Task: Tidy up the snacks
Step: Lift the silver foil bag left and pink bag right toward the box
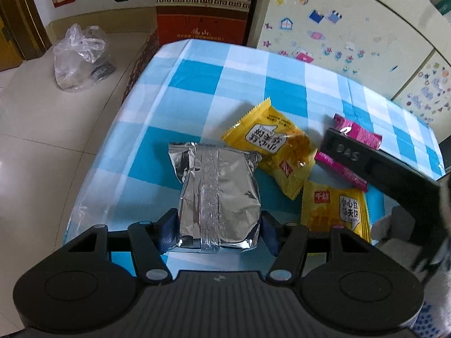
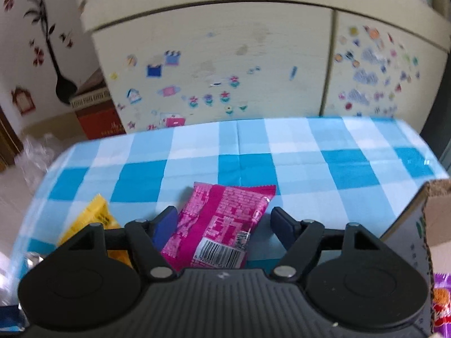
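Observation:
In the left wrist view my left gripper (image 1: 217,225) is shut on a silver foil snack pack (image 1: 217,194), both blue pads pressed on its sides above the blue checked tablecloth (image 1: 197,84). Two yellow snack packets (image 1: 279,146) (image 1: 332,211) lie to its right. A pink packet (image 1: 358,135) lies further right, under my right gripper's black body (image 1: 375,169). In the right wrist view my right gripper (image 2: 222,222) is open around the pink packet (image 2: 220,225); the right finger stands clear of it. A yellow packet (image 2: 95,219) shows at the left.
A cardboard box (image 2: 422,225) stands at the table's right edge with a purple packet (image 2: 442,304) below it. A sticker-covered cabinet (image 2: 225,70) backs the table. A brown carton (image 1: 203,14) and a plastic bag (image 1: 79,56) sit on the floor to the left.

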The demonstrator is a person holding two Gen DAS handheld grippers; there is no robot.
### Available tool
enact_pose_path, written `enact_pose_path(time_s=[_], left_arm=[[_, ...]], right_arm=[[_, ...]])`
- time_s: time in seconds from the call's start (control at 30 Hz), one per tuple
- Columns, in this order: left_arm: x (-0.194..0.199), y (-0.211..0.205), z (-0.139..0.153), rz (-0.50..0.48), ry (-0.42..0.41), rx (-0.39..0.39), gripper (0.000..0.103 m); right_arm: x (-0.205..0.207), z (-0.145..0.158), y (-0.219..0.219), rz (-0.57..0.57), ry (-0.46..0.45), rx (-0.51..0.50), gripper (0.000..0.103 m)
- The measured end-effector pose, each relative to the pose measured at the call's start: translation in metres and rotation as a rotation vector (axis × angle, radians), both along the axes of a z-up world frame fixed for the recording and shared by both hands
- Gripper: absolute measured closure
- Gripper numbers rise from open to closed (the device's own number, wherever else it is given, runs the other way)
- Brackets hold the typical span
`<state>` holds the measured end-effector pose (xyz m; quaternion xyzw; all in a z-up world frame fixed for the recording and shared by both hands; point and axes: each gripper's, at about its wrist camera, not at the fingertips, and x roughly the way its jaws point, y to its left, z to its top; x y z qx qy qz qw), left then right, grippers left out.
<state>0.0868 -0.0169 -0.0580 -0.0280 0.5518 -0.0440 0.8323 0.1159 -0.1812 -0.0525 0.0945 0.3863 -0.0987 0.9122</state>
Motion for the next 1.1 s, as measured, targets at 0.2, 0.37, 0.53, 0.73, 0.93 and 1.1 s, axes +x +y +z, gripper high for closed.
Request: enact_pose_path(time_s=[0.2, 0.37, 0.53, 0.73, 0.93, 1.1], left_arm=[[-0.002, -0.003, 0.0, -0.016, -0.012, 0.015, 0.037], [-0.002, 0.001, 0.006, -0.016, -0.03, -0.03, 0.038], [-0.001, 0.0, 0.017, -0.023, -0.066, -0.053, 0.038], [0.0, 0.003, 0.024, -0.014, -0.081, -0.076, 0.038], [-0.002, 0.006, 0.034, -0.012, -0.107, -0.1, 0.038], [-0.006, 0.006, 0.041, -0.021, -0.126, -0.108, 0.038]], right_arm=[[-0.003, 0.0, 0.002, 0.025, -0.02, -0.006, 0.045], [-0.009, 0.001, -0.01, -0.001, -0.042, 0.07, 0.046], [-0.018, 0.012, -0.015, -0.022, -0.06, 0.087, 0.046], [-0.032, 0.038, -0.018, -0.008, -0.096, 0.102, 0.046], [-0.052, 0.067, -0.017, 0.027, -0.13, 0.111, 0.046], [-0.077, 0.089, -0.022, 0.027, -0.15, 0.146, 0.046]])
